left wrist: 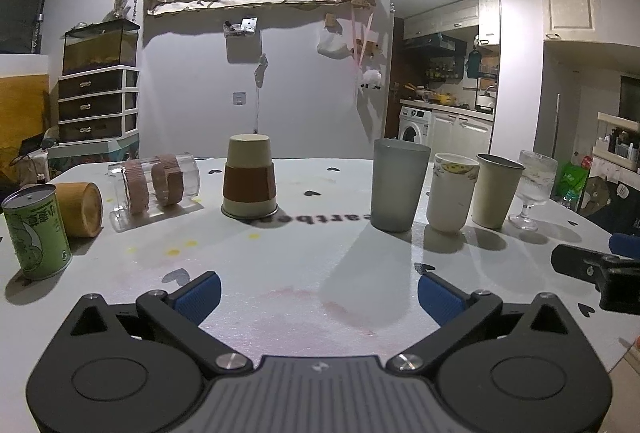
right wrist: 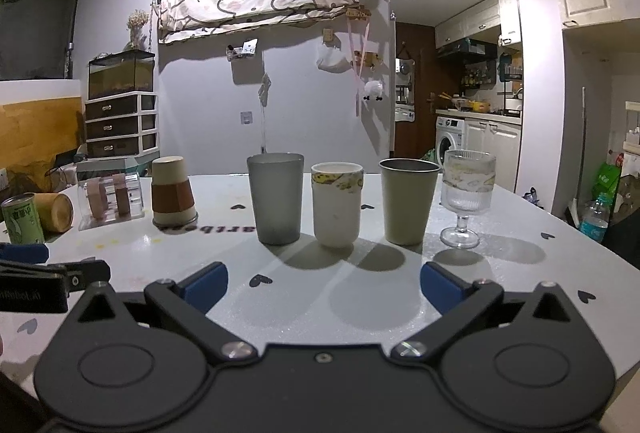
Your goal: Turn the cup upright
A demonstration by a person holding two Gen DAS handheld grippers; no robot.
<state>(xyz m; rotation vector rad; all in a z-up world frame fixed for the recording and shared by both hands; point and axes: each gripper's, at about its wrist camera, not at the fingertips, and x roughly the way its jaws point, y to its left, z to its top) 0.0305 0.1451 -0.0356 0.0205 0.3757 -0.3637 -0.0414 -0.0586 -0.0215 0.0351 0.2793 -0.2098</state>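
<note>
A cream cup with a brown sleeve [left wrist: 249, 177] stands upside down on the white table [left wrist: 280, 273]; it also shows in the right wrist view [right wrist: 173, 191]. A clear glass with two brown bands [left wrist: 154, 185] lies on its side to its left, and shows in the right wrist view [right wrist: 112, 201]. A bamboo cup [left wrist: 82, 209] lies on its side too. My left gripper [left wrist: 318, 297] is open and empty, well short of the cups. My right gripper [right wrist: 322, 291] is open and empty, facing the upright cups.
A grey tumbler [right wrist: 275, 197], a white patterned cup [right wrist: 337, 204], a cream metal cup [right wrist: 407, 201] and a stemmed glass [right wrist: 466, 193] stand upright in a row. A green can [left wrist: 37, 231] stands at the left. The other gripper's finger [left wrist: 592, 269] shows at the right edge.
</note>
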